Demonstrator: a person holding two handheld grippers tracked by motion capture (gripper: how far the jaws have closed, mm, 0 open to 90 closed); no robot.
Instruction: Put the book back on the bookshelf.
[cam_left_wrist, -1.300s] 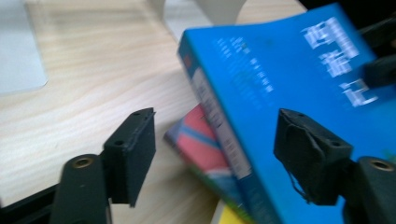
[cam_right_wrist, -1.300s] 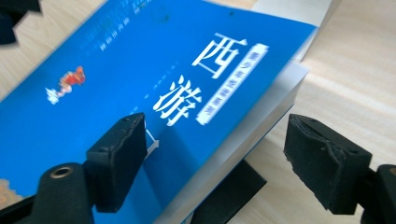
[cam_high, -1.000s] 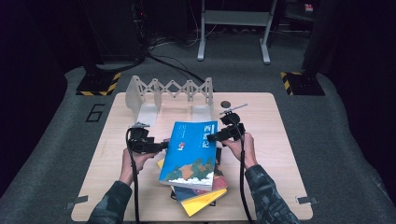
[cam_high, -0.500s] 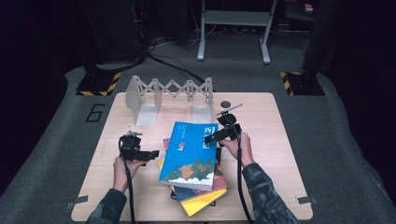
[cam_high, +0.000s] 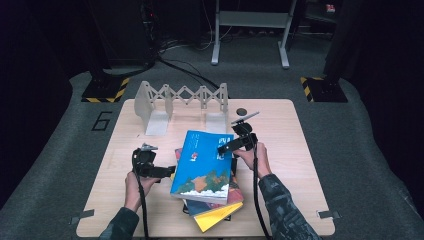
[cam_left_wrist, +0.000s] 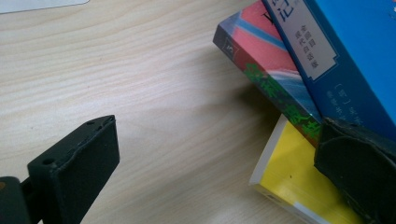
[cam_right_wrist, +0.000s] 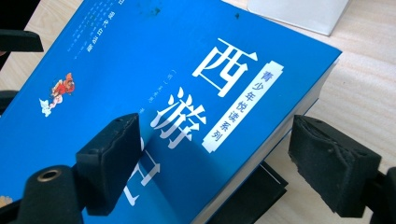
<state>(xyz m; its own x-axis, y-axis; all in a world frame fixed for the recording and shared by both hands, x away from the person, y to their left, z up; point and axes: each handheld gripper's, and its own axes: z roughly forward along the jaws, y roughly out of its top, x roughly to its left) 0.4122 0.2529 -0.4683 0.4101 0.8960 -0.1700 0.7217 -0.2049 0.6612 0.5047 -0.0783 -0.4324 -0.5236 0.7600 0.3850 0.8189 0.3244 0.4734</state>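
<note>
The left gripper (cam_high: 167, 171) has let go of the blue book (cam_high: 204, 165) and drawn back to the left, its jaws having just opened wide, with only bare table (cam_high: 125, 130) between them. The book lies tilted on the stack of books (cam_high: 220, 207). The right gripper (cam_high: 226, 147) grips its far right corner.

Glossy blue paper book cover (cam_right_wrist: 140, 70) lies above the matt pale wood-grain table (cam_left_wrist: 140, 93).
</note>
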